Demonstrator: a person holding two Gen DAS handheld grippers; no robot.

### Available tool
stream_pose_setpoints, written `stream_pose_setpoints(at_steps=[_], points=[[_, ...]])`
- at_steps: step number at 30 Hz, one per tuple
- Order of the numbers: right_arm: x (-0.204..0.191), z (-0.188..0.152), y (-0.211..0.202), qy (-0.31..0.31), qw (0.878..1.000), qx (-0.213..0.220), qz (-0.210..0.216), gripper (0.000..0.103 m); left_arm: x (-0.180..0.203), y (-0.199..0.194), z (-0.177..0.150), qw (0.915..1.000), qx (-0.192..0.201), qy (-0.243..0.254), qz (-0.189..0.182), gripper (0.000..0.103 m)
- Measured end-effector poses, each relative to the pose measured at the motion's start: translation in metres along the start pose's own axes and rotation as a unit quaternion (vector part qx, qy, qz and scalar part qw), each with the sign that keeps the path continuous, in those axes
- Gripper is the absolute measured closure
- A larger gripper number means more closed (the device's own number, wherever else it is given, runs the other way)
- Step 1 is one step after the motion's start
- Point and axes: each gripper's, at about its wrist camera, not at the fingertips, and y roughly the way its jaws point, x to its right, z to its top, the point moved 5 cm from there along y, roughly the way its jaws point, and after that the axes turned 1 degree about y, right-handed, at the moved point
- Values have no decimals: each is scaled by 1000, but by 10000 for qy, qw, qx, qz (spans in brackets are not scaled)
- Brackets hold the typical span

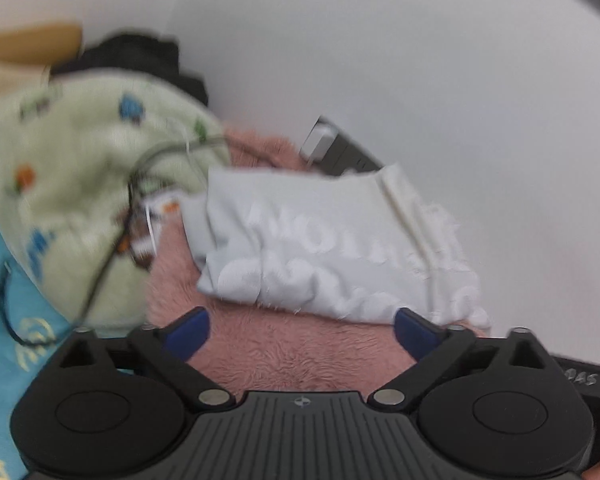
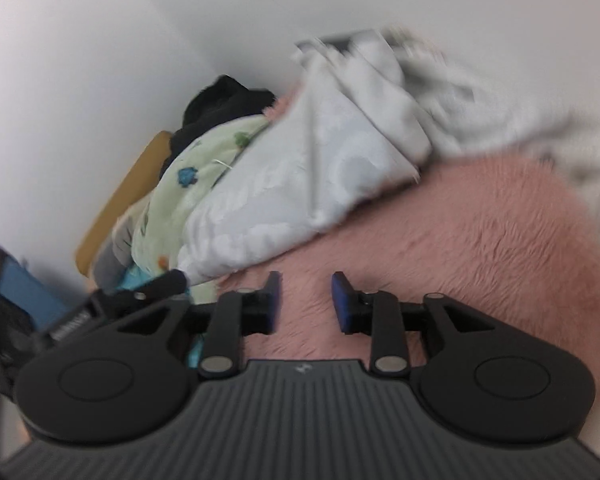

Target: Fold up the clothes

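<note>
On pink fluffy blanket (image 2: 480,232), white folded garment (image 1: 332,240), white wall (image 1: 420,60) behind.

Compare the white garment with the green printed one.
The white garment is plain pale with raised white lettering; the green printed garment carries small coloured motifs. The white one looks folded flat; the green one lies bunched in a heap. Both rest on the pink fluffy blanket.

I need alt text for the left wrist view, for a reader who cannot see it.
The open left gripper hovers empty over a pink fluffy blanket, facing a folded white garment with raised lettering. A pale green printed cloth lies to its left, blurred.
</note>
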Motion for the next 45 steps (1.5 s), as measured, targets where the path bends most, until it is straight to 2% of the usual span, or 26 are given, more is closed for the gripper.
stream_pose_setpoints(at_steps=[1, 2, 4, 9, 14, 18, 22, 29, 38, 45], points=[[-11, 1, -11, -253, 9995, 188, -14, 21, 6, -12, 1, 9999, 64, 132, 26, 0], [-21, 2, -22, -480, 9982, 360, 14, 12, 12, -29, 3, 9996, 182, 210, 21, 0], [-41, 5, -44, -867, 9939, 670, 88, 14, 25, -60, 8, 9984, 426, 372, 24, 0], [-74, 4, -91, -1167, 9866, 1106, 258, 14, 49, -125, 11, 9918, 1045, 720, 116, 0], [-92, -4, -124, -1371, 9791, 1475, 278, 14, 64, -178, 0, 9854, 1504, 800, 52, 0], [-102, -20, -138, -1592, 9714, 1738, 269, 14, 69, -204, -16, 9799, 1734, 949, 266, 0], [-109, -37, -148, -1778, 9648, 1913, 323, 14, 71, -218, -32, 9765, 1813, 1076, 458, 0], [-119, -59, -154, -2145, 9505, 2243, 142, 14, 67, -227, -56, 9722, 1970, 1163, 505, 0], [-118, -75, -132, -2420, 9464, 2138, -76, 14, 47, -216, -81, 9719, 2000, 1069, 631, 0], [-121, -79, -123, -2489, 9472, 2020, -103, 14, 42, -219, -81, 9717, 2035, 993, 675, 0]])
